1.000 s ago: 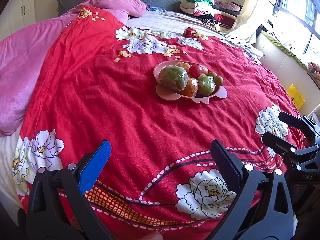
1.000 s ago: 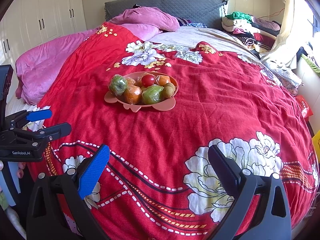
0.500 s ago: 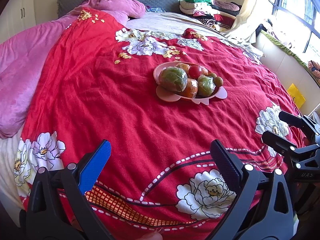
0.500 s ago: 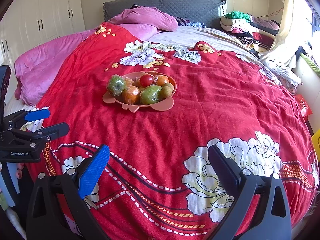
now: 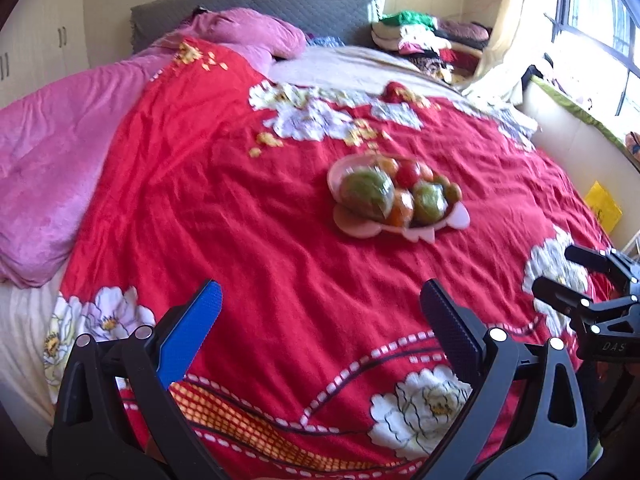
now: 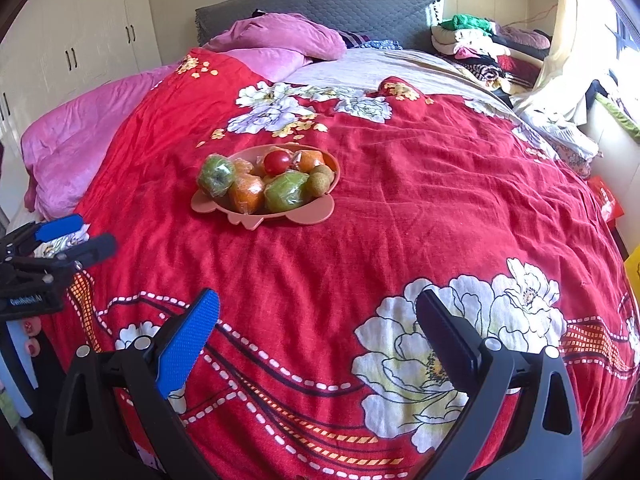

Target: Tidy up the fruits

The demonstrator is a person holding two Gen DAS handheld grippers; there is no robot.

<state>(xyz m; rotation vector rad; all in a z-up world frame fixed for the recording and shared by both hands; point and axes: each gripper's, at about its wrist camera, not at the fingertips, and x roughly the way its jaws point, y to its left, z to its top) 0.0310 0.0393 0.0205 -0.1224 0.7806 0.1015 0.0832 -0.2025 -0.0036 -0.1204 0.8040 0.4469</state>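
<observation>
A pink plate (image 6: 312, 212) sits on the red flowered bedspread (image 6: 400, 208), mid-bed. It holds several fruits: two plastic-wrapped green fruits (image 6: 288, 192), wrapped orange ones (image 6: 246, 196), a red tomato (image 6: 277, 161) and a brown kiwi (image 6: 321, 181). The plate also shows in the left wrist view (image 5: 424, 230), blurred. My left gripper (image 5: 320, 300) is open and empty over the bed's near edge, well short of the plate. My right gripper (image 6: 318, 308) is open and empty, also well short of it. Each gripper shows at the side of the other's view.
Pink quilt (image 6: 80, 136) and pillow (image 6: 280, 36) lie at the bed's left and head. Folded clothes (image 6: 472, 40) are piled at the back right. A grey headboard (image 6: 320, 0) and white wardrobe (image 6: 80, 40) stand behind. A window (image 5: 600, 20) is on the right.
Both cameras have tilted up slightly, so the plate sits lower in view and more headboard and wall show. The left view is motion-blurred. The fruits have not moved.
</observation>
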